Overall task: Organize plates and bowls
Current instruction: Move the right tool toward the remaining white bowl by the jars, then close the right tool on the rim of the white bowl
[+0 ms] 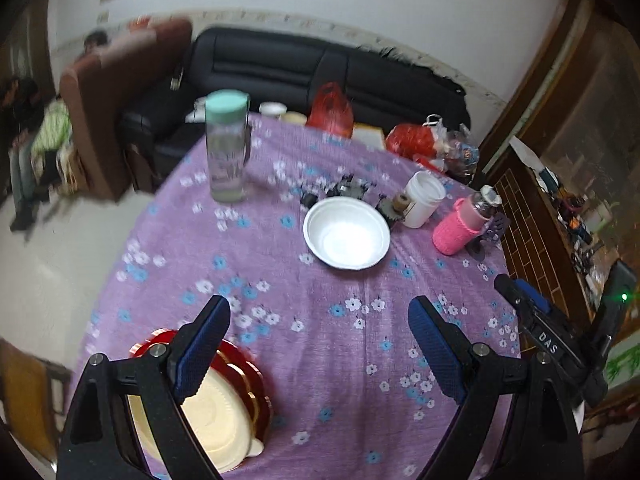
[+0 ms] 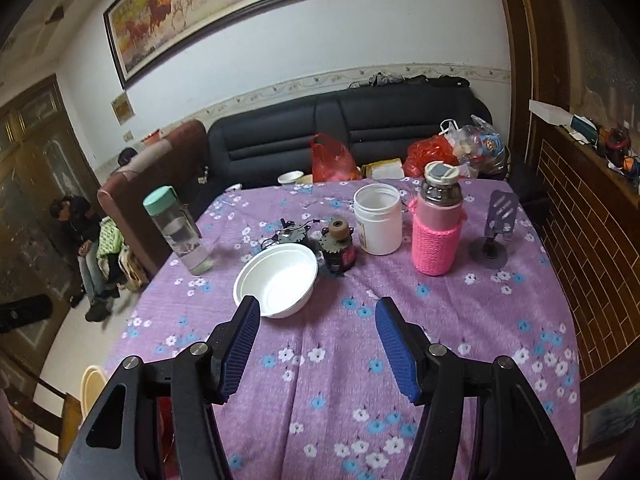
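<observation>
Purple flowered table (image 1: 340, 360), white bowl (image 1: 346, 233) mid-table near the jar (image 2: 378, 224). Cream plate on red plate (image 1: 256, 376) sits at the near-left edge. Left gripper (image 1: 320, 344) gapes empty; right gripper (image 2: 316, 344) spread, holding nothing.

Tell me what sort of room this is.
Most likely a home living room used for meals: a black sofa against the wall, a framed horse painting above it, and a table under a purple floral tablecloth holding a white bowl.
</observation>
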The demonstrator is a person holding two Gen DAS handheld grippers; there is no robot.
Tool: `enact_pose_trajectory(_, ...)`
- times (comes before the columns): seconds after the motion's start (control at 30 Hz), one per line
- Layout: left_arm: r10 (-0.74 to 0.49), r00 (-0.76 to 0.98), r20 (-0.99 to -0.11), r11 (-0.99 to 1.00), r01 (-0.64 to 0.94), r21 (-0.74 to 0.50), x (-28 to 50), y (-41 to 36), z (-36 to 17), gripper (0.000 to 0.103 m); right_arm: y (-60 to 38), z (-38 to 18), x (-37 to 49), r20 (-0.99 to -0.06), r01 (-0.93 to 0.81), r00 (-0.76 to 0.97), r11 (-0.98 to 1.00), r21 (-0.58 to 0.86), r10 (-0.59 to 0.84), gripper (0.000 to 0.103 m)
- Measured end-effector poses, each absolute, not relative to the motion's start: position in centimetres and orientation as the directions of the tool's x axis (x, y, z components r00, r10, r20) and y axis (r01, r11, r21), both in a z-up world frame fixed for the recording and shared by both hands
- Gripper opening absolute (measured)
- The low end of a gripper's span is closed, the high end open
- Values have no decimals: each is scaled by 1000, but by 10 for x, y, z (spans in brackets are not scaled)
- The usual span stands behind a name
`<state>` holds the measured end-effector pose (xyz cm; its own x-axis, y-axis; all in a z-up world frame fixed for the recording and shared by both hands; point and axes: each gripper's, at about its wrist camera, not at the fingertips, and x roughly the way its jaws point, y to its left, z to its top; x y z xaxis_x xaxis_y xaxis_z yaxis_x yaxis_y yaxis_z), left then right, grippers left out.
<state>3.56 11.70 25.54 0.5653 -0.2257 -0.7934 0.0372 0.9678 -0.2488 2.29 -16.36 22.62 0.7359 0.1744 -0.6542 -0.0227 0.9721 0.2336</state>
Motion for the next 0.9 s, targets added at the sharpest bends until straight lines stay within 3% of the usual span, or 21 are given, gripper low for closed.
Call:
enact_pose_trajectory(0.33, -229, 399, -888, 953, -96, -289, 85, 125, 145, 90, -151, 135, 96, -741, 43, 587, 901, 431, 326, 67)
enact_pose_trajectory(0.9, -215, 307, -927, 939, -194, -282, 185, 105, 91, 90, -144, 67, 159, -712, 84, 591, 850, 520, 378, 67)
